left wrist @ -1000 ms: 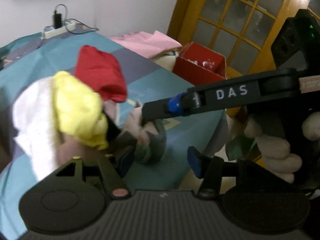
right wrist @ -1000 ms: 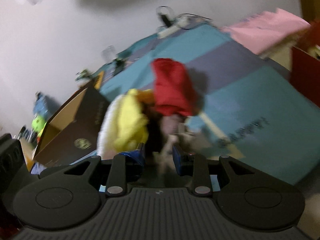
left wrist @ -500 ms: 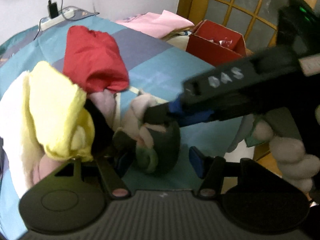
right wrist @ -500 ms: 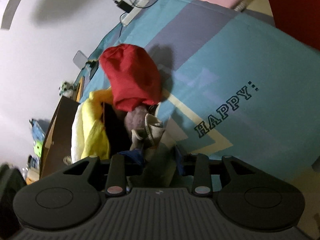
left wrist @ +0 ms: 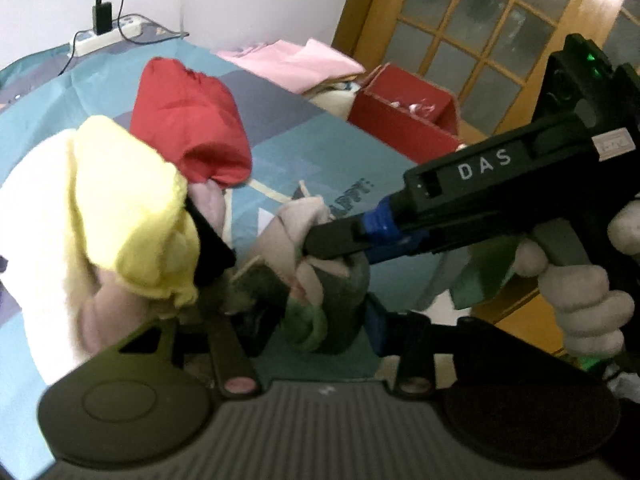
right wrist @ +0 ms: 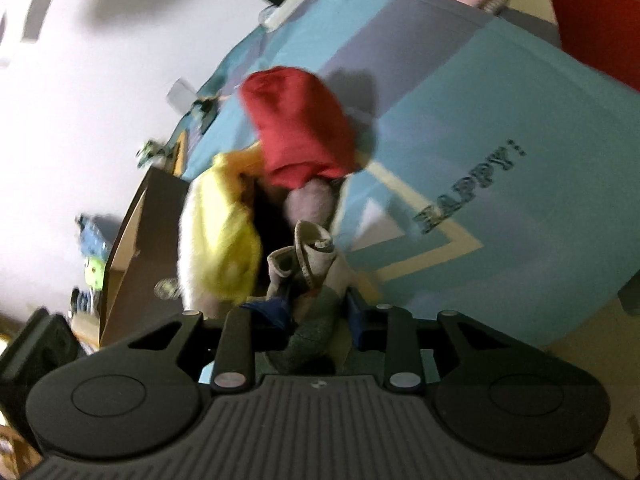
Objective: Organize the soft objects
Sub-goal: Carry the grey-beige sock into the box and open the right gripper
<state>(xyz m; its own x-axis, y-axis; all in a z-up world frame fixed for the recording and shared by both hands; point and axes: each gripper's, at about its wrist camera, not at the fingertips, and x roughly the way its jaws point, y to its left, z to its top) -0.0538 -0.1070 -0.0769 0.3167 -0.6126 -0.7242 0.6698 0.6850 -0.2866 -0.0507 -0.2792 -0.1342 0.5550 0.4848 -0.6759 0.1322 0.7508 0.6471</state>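
A pile of soft things lies on the teal bed sheet (left wrist: 320, 152): a red cloth (left wrist: 192, 120), a yellow cloth (left wrist: 132, 208) over a white one (left wrist: 36, 216), a pink piece, and a grey-green and beige sock (left wrist: 320, 292). My left gripper (left wrist: 308, 316) is open around the sock. My right gripper (left wrist: 316, 240) reaches in from the right and is shut on the sock; in the right wrist view the sock (right wrist: 308, 280) sits between its blue pads (right wrist: 356, 312), below the red cloth (right wrist: 300, 128) and the yellow cloth (right wrist: 228, 228).
A red box (left wrist: 408, 116) and folded pink fabric (left wrist: 292, 60) lie at the bed's far right edge by a wooden glass door (left wrist: 480, 20). A power strip (left wrist: 104, 36) sits at the back. A cardboard box (right wrist: 136, 240) stands left of the bed.
The right gripper has pulled the sock up and slightly away from the pile. The left gripper has stayed open around it, shifting a little.
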